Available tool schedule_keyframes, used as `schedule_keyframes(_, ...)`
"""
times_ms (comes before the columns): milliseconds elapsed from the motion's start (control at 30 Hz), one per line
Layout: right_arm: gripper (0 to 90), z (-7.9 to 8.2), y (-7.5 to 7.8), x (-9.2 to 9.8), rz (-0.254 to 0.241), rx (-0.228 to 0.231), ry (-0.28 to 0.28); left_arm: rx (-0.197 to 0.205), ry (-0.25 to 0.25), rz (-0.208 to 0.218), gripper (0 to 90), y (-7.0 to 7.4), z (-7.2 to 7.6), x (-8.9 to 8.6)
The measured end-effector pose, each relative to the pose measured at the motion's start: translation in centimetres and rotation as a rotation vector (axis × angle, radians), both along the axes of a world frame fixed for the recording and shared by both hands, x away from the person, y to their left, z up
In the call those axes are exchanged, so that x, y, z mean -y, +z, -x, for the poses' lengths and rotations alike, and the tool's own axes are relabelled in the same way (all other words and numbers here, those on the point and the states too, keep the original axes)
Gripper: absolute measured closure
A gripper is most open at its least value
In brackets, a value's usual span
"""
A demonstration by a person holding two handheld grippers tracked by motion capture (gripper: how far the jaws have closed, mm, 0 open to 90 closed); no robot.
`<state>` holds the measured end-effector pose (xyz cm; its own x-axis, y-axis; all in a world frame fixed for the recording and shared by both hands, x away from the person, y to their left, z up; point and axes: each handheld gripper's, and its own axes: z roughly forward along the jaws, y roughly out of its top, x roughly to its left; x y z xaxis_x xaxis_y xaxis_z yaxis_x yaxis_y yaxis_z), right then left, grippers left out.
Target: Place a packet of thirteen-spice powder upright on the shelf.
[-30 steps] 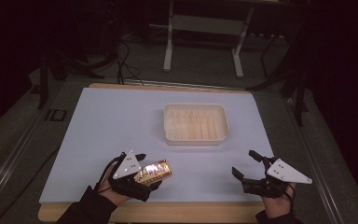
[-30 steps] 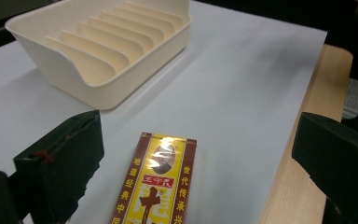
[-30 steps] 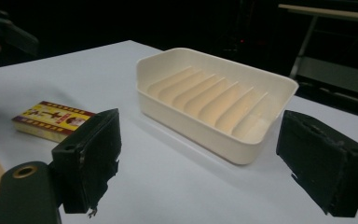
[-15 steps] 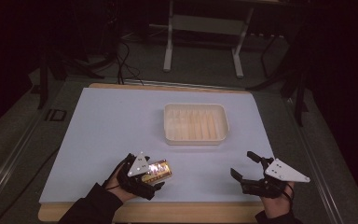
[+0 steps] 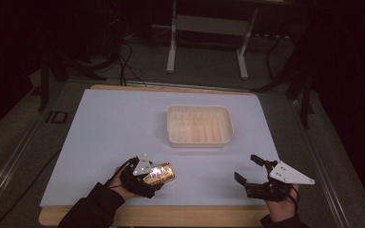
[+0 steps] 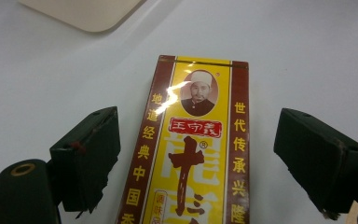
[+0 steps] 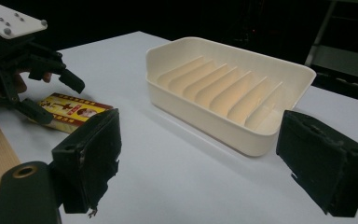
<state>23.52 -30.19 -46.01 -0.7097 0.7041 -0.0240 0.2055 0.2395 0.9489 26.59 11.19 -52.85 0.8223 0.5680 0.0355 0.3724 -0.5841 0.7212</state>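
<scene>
So the yellow-and-red box [image 6: 193, 149] with Chinese lettering lies flat on the white counter [image 5: 104, 128], near the front edge on the left side. The left hand-held gripper [image 6: 200, 158] sits over it with jaws spread wide, one on each side of the box and clear of it, so nothing's gripped. The right hand-held gripper [image 5: 249, 171] rests at the near right, jaws wide apart too, nothing between them. A cream ribbed tray [image 5: 199, 141] sits mid-counter, farther back.
</scene>
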Motion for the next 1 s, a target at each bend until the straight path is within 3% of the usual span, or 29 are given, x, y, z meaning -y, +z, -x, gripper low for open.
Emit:
schedule_keyframes(333, 13.9, -0.1, -0.1, 0.0, 0.003, -0.013, -0.001, -0.059, -0.015, -0.028, 24.4, -0.8, -0.8, 0.3)
schedule_keyframes(467, 13.9, -0.1, -0.1, 0.0, 0.004, -0.013, 0.0, -0.049, -0.012, -0.06, 27.2, -1.0, -0.8, 0.6)
schedule_keyframes(733, 14.3, -0.1, -0.1, 0.1, 0.005, -0.018, -0.003, -0.044, 0.002, -0.059, 32.2, -0.8, -0.7, 0.4)
schedule_keyframes(833, 14.3, -0.1, -0.1, 0.1, 0.009, -0.017, -0.004, -0.038, 0.015, -0.032, 32.8, -0.5, -0.6, 0.3)
schedule_keyframes(1000, 14.3, 0.0, 0.0, 0.1, 0.013, -0.006, -0.007, -0.024, 0.019, 0.057, 33.2, 0.5, -0.4, 0.0)
